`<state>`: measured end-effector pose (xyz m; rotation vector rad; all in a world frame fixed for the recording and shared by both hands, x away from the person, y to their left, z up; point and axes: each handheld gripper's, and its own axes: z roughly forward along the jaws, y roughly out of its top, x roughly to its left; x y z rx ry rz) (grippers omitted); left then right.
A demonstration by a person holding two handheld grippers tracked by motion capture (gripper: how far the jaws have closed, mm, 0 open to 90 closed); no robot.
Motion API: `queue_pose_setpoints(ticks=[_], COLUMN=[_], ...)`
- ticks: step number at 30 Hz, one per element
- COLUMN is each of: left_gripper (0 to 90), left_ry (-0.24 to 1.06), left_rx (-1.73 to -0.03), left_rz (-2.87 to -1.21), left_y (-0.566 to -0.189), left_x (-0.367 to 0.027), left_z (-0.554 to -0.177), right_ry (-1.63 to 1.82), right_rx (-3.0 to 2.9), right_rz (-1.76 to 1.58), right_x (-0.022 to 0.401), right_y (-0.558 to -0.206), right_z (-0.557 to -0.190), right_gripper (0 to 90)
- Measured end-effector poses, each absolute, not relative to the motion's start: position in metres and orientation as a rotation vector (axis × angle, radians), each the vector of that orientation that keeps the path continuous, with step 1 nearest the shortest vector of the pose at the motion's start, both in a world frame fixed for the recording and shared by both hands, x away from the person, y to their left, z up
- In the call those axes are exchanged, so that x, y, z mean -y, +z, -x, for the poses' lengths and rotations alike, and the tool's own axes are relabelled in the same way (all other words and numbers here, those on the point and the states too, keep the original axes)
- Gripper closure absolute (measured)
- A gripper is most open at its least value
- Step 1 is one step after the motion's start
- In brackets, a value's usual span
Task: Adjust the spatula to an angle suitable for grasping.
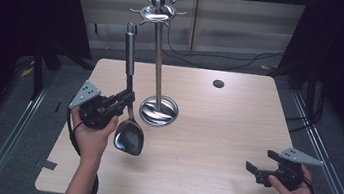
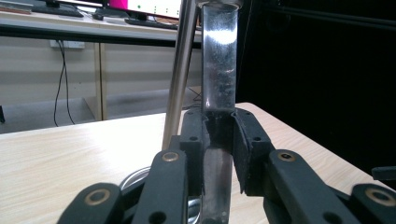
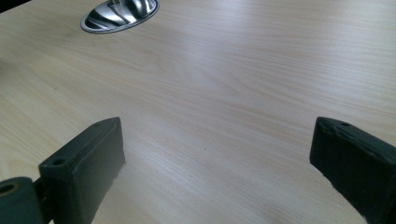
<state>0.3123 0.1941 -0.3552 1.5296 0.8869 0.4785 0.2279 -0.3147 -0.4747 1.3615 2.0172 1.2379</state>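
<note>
Your left gripper [image 1: 126, 102] clamps the ladle [image 1: 129, 96] upright beside the stand [image 1: 160, 65], above the table [image 1: 215, 133]. Pickup is done; hanging it on a hook remains. Right gripper [image 1: 257, 173] is wide, empty.

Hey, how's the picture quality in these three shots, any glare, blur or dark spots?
High view: even light on the pale wooden table, surroundings nearly black, bright glints on the round steel stand base. Left gripper view: white glare on the shiny metal ladle handle, near black fingers soft. Right gripper view: black fingers blurred, wood grain sharp.
</note>
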Motion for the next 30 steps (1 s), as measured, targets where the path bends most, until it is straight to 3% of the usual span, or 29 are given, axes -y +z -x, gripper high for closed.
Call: queue_pose_setpoints(ticks=[30], left_gripper=[75.6], left_ry=[0.463], left_rx=[-0.881], left_rz=[-1.553], left_y=[-0.353], left_x=[-0.185], left_z=[-0.325], right_ry=[1.237], right_rx=[-2.033], right_rz=[-1.355], right_x=[0.314], right_y=[-0.475], right_z=[-0.228], right_gripper=[2.7])
